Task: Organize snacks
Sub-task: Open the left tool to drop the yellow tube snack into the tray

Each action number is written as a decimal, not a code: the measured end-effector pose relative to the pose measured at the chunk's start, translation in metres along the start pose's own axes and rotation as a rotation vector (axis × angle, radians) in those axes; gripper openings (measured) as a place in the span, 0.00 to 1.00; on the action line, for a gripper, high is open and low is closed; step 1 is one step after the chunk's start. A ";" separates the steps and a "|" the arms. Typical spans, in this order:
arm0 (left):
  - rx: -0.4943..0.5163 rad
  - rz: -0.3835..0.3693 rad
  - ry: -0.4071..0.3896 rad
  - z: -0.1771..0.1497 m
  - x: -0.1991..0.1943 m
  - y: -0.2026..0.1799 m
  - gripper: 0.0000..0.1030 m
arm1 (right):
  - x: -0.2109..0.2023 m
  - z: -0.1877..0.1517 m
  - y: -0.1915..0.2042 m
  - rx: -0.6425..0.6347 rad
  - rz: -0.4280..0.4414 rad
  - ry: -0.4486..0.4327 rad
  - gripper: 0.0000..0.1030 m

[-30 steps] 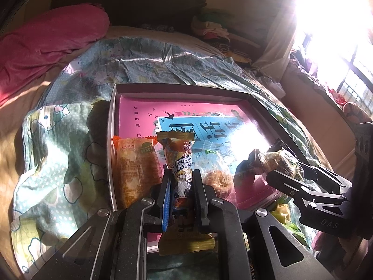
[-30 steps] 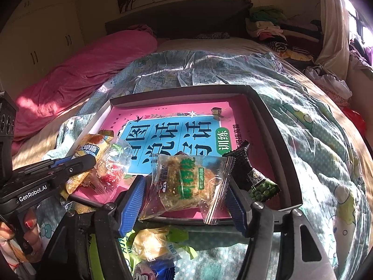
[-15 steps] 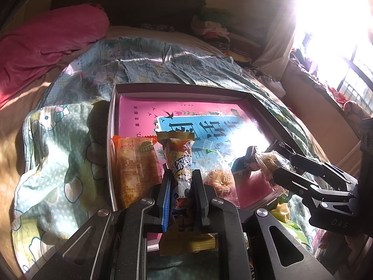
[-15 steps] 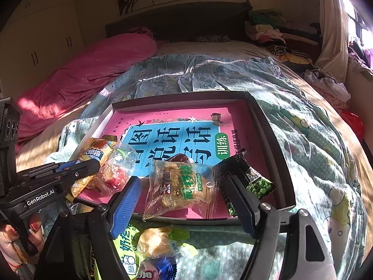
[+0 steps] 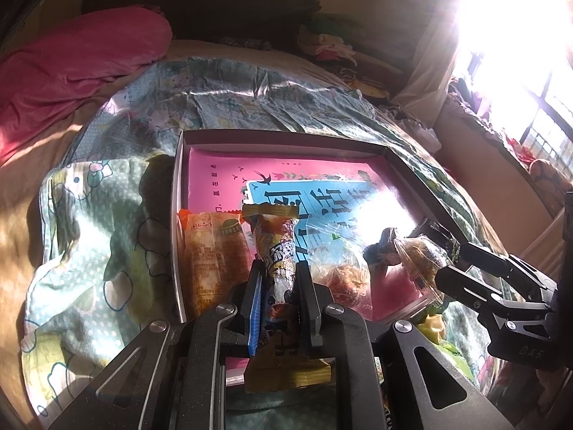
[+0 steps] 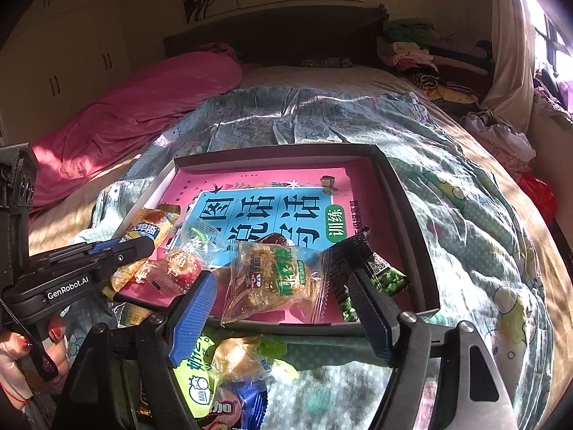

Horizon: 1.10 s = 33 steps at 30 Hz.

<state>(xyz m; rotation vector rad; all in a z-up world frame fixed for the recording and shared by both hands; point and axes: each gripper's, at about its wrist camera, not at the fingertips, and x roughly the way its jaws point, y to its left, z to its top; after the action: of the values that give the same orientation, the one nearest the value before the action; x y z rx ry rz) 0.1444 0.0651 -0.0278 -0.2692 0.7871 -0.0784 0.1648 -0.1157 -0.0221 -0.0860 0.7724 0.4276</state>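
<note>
**Snacks in tray: left fingers clamped on yellow packet, right fingers spread**

My left gripper (image 5: 278, 283) is closed on the long yellow snack packet (image 5: 277, 247): crinkled glossy film, tube-shaped, flat crimped seals at both ends. The packet lies lengthwise between my two dark fingers, its far end reaching into the tray (image 5: 177, 193), its near end sticking out behind the pads, over the tray's near edge. Beside it on the left lies an orange packet (image 5: 211, 254), flat and rectangular, against the tray's left wall. On the right sits a clear crumpled bag (image 5: 340, 272) with reddish contents.

The tray is a shallow dark box with thin upright walls. Its floor is covered by a smooth pink and blue printed sheet (image 6: 272, 211) with large characters.

My right gripper (image 6: 279, 306) is open, fingers wide apart, the left pad blue and ribbed. Between and just beyond them a clear-film packet of brown crisp (image 6: 275, 281) rests flat at the tray's near edge; I cannot tell whether either pad touches it. A black packet with green peas (image 6: 372, 276) lies just right of it, partly behind my right finger.

More wrapped snacks (image 6: 229, 369) sit loose outside the tray, below my right fingers, on the soft, wrinkled cartoon-print quilt (image 6: 465, 215). A pink blanket (image 6: 143, 111) is bunched along the far left.
</note>
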 end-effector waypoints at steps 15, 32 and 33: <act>-0.014 -0.001 -0.008 0.003 -0.005 0.004 0.19 | 0.004 -0.005 -0.012 0.015 -0.037 0.025 0.73; 0.016 -0.001 -0.001 0.002 -0.007 -0.003 0.37 | 0.012 -0.003 -0.017 0.031 -0.068 0.038 0.78; 0.018 0.000 -0.001 0.002 -0.007 -0.004 0.38 | 0.012 -0.003 -0.017 0.032 -0.068 0.038 0.78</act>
<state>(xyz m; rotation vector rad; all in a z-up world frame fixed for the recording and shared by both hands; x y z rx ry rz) 0.1408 0.0631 -0.0210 -0.2524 0.7852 -0.0856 0.1777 -0.1277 -0.0336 -0.0909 0.8113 0.3500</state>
